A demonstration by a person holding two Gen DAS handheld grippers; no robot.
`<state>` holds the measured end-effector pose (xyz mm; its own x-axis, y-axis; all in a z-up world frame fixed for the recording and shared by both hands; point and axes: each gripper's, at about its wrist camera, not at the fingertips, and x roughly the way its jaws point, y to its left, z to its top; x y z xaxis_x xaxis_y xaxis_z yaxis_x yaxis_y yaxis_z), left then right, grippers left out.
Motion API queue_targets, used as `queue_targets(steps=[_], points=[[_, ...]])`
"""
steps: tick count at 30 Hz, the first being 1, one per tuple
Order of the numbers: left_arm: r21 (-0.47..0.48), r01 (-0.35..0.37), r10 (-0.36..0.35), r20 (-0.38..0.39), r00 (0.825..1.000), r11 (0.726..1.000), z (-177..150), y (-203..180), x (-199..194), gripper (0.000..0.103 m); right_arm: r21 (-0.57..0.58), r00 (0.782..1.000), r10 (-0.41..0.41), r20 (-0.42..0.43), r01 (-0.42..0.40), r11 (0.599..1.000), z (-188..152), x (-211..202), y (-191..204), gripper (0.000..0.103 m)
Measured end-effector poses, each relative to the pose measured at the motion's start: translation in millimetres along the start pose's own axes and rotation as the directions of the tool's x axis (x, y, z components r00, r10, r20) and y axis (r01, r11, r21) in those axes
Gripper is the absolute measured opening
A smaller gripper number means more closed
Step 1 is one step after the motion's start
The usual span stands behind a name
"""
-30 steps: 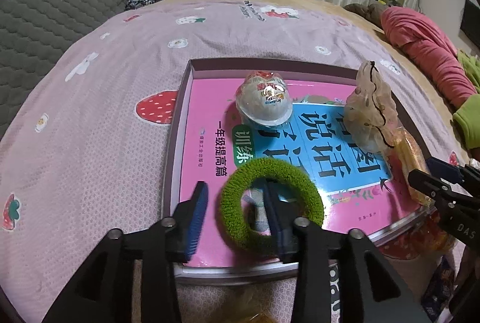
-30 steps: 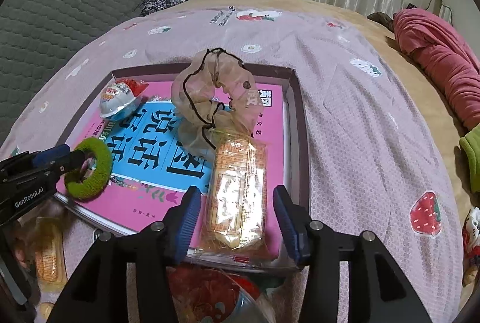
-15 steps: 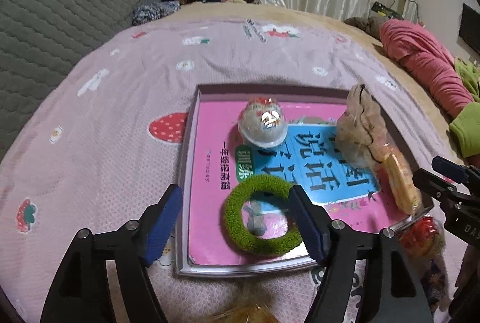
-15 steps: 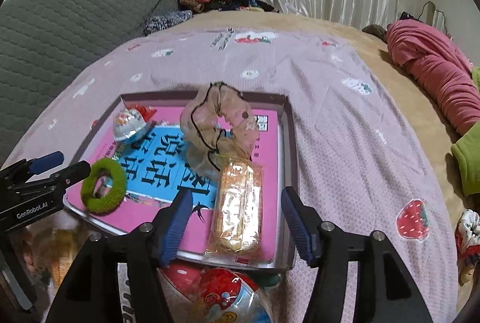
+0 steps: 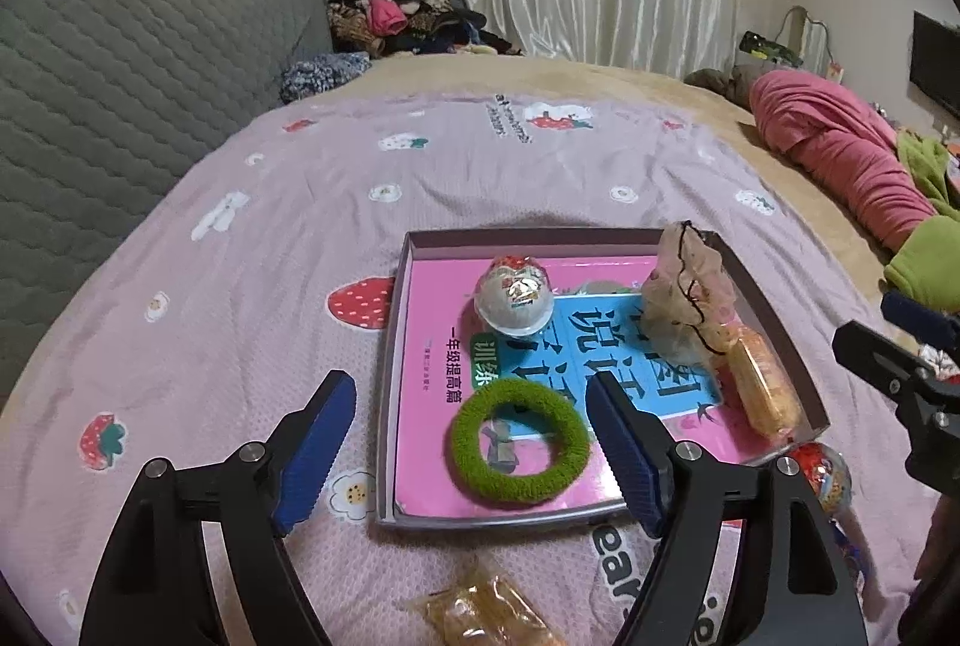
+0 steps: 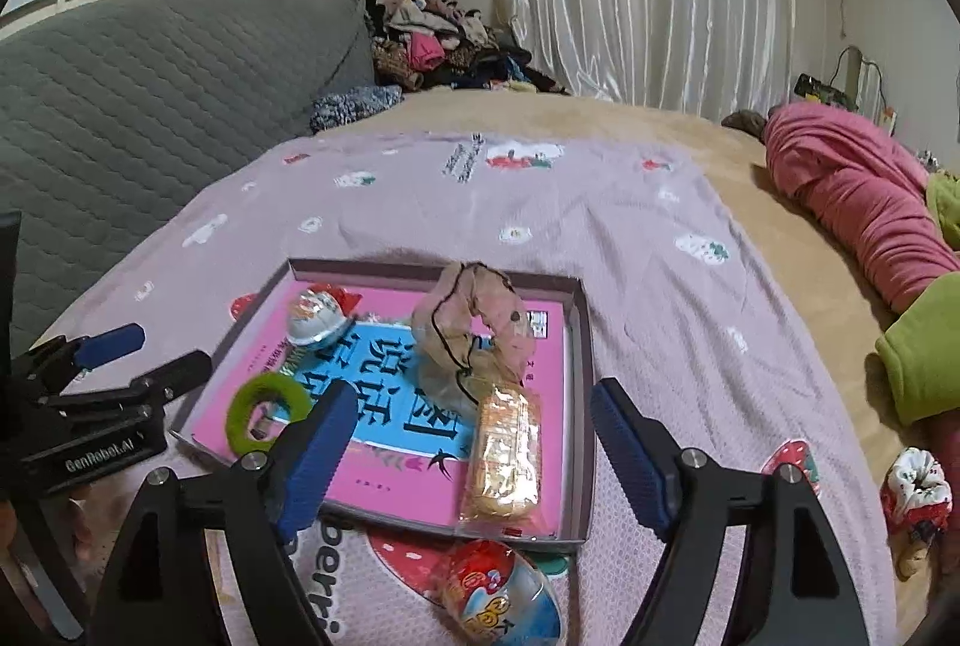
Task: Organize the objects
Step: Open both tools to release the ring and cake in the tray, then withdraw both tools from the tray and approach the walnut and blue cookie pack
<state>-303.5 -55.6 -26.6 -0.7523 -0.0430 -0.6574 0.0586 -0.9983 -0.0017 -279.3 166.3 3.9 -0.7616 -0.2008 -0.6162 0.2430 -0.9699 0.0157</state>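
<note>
A shallow box point(image 5: 540, 237) on the bed holds a pink book. On the book lie a green scrunchie point(image 5: 519, 448), a foil egg capsule point(image 5: 513, 295), a sheer beige scrunchie point(image 5: 690, 295) and a snack packet point(image 5: 759, 385). My left gripper point(image 5: 471, 388) hovers above the green scrunchie point(image 6: 270, 409); its jaws are opening and grip nothing. My right gripper point(image 6: 473, 393) hangs above the snack packet point(image 6: 504, 454), its jaws also opening, pads off the packet. The box's right wall point(image 6: 582, 346) runs between the right gripper's fingers.
Outside the box's near edge lie a second egg capsule point(image 6: 501, 598) and another snack packet point(image 5: 486, 610). A red-and-white scrunchie point(image 6: 915, 490) sits at the right. A pink bundle point(image 5: 840, 154) and a grey headboard point(image 5: 120, 76) border the strawberry sheet.
The left gripper has let go of the green scrunchie, and the right has let go of the snack packet. Both lie in the box. Both grippers have risen, drawn back and widened.
</note>
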Motion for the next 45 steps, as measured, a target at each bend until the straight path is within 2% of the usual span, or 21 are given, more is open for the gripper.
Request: queue_targets(steps=[4,8,18,31,45], points=[[0.015,-0.008,0.008,0.025,1.000,1.000,-1,-4,-19,0.083,-0.004,1.000,-0.009,0.018,0.009,1.000,3,-16,4,0.087],[0.001,-0.008,0.008,0.026,1.000,1.000,-7,-4,-37,0.084,0.011,0.999,-0.001,0.032,0.000,1.000,3,-36,5,0.089],[-0.022,-0.015,0.015,-0.016,1.000,1.000,-33,-3,-73,0.085,-0.008,1.000,-0.027,0.003,0.027,1.000,-8,-78,10,0.089],[-0.019,-0.012,0.013,0.009,1.000,1.000,-31,-3,-139,0.085,-0.017,1.000,-0.013,0.006,0.013,1.000,-11,-139,24,0.093],[-0.008,-0.008,0.008,0.029,1.000,1.000,-39,-3,-192,0.086,-0.030,0.999,-0.042,0.017,0.043,0.999,-17,-185,34,0.094]])
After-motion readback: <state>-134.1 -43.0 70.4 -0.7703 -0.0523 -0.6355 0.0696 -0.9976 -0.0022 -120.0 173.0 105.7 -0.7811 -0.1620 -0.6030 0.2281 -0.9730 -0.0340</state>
